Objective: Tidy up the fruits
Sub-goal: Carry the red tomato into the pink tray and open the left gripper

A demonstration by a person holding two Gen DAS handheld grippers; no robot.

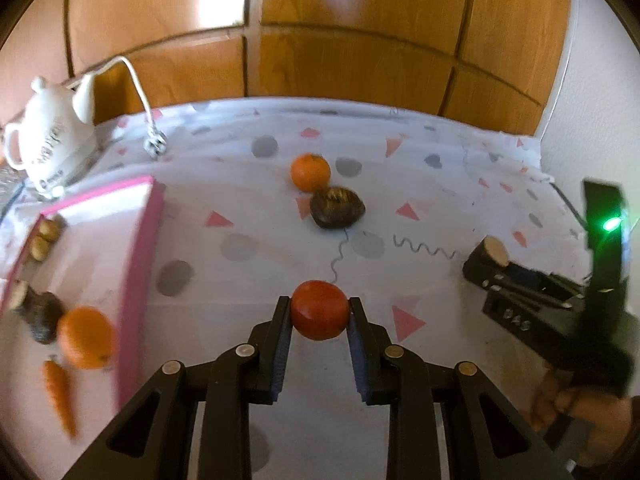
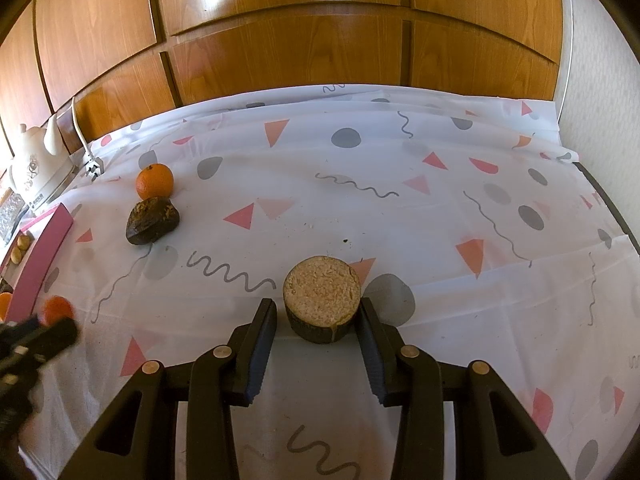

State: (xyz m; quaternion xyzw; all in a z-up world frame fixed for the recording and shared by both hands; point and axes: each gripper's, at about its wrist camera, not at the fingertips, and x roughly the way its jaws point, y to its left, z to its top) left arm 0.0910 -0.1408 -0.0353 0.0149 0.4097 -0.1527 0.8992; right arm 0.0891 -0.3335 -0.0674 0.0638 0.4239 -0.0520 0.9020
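the left tool [image 1: 320, 312] was clamped on a red fruit [image 1: 319, 310] above the worktop [image 1: 440, 184], beside the pink tray [image 1: 136, 264]; its smooth round skin could have squirted out of the pads. the right tool [image 2: 318, 312] bracketed a cut brown fruit piece [image 2: 322, 300], left pad apart, so a lift might have tipped it. an orange [image 2: 155, 180] and a dark fruit [image 2: 152, 220] lay further off on the patterned cloth, wooden cupboards behind.
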